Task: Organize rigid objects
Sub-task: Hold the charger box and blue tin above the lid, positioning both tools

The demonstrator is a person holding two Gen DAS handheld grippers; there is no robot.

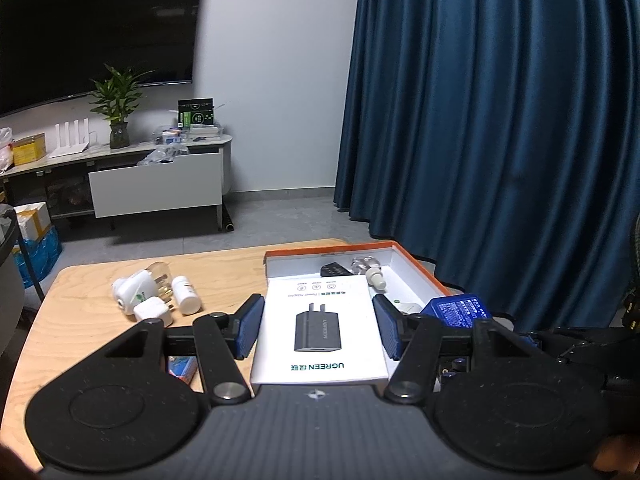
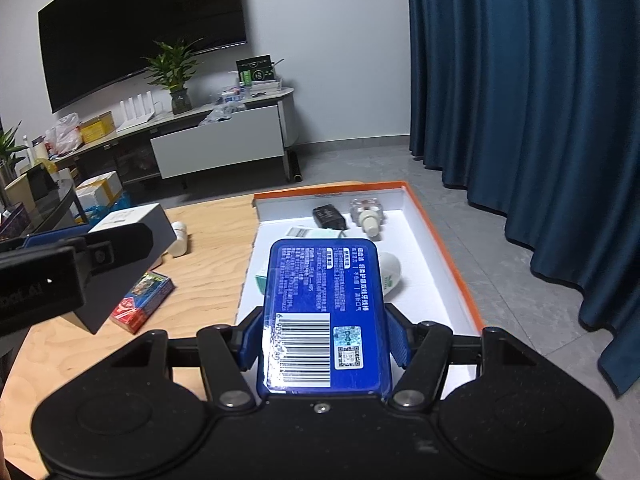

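Note:
My left gripper is shut on a white UGREEN charger box and holds it above the wooden table, at the near left edge of the orange-rimmed white tray. My right gripper is shut on a blue tin with a barcode and holds it over the tray. The tin also shows in the left wrist view. In the tray lie a black adapter, a small glass bottle and a white item.
On the table's left lie a white plug, a white charger cube, a white pill bottle and a red and blue card box. A blue curtain hangs to the right; a TV cabinet stands behind.

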